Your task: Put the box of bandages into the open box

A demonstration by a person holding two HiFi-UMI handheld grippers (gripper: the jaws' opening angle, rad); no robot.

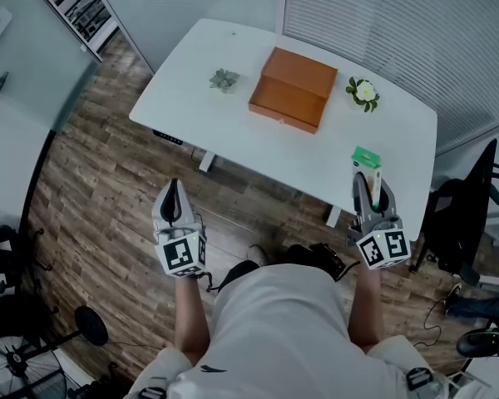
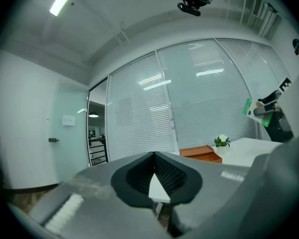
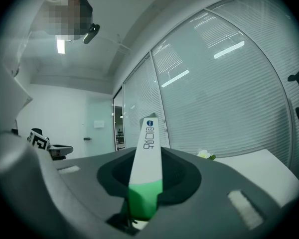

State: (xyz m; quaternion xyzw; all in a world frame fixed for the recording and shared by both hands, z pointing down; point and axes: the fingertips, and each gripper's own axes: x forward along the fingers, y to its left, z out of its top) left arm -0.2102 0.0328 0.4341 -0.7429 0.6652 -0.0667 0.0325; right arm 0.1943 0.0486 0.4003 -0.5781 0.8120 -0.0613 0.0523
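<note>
Bandage box [image 1: 366, 163] was held clamped in the right gripper [image 1: 373, 188] at the near edge of the table [image 1: 233, 140], well apart from the wooden box [image 1: 293, 88], judged ready for carrying there. The left gripper [image 1: 174, 191] was closed and empty.

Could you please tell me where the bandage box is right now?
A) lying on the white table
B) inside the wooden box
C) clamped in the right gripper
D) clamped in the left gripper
C: the right gripper view shows the green-and-white bandage box pinched between the jaws of the right gripper.
</note>
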